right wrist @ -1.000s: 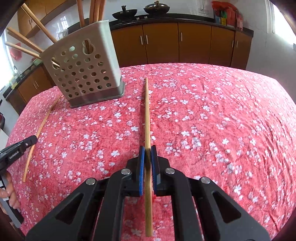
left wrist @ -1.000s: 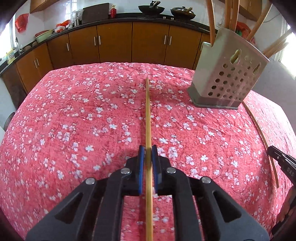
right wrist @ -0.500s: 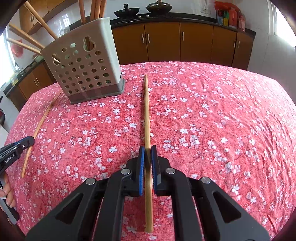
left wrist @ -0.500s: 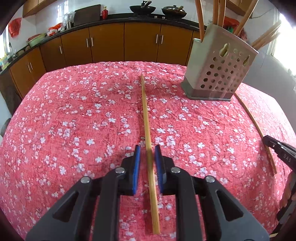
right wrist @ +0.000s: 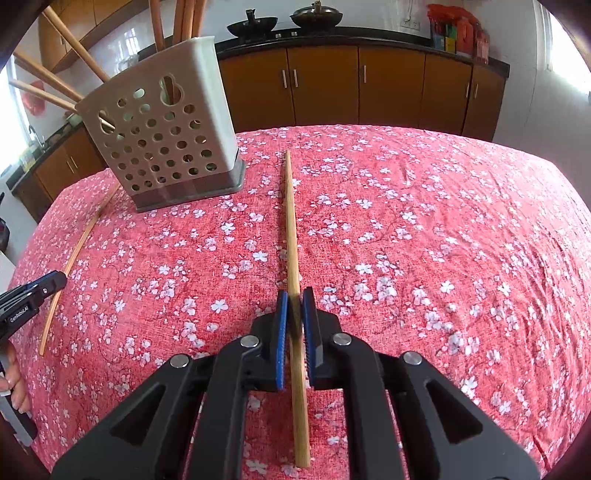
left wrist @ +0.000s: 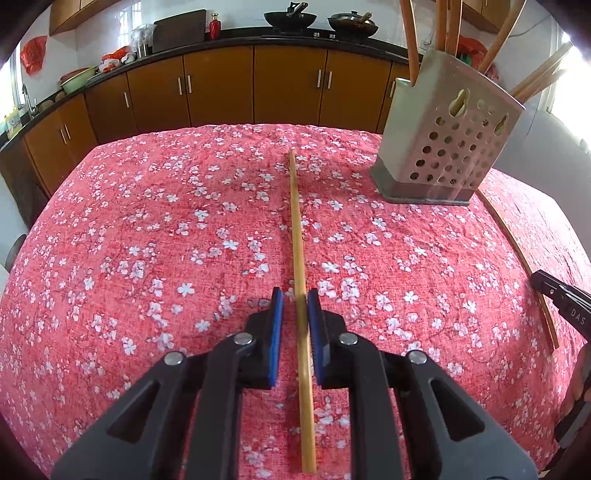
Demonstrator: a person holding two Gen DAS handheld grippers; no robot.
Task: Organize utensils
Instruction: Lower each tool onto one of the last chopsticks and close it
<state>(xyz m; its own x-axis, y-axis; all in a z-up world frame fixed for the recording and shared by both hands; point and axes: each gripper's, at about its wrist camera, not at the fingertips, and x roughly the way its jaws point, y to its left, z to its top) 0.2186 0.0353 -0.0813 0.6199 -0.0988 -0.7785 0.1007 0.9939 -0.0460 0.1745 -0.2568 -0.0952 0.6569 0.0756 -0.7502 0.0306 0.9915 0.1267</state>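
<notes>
Between each gripper's jaws lies 1 chopstick [left wrist: 300, 266], unclamped.

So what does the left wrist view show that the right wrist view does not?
Only left: a dark cutting board and a small red bottle on the black counter. Only right: red and yellow packages at the counter's other end. Both: the beige perforated plastic utensil holder, the red flowered tablecloth, black pans, both wooden chopsticks.
</notes>
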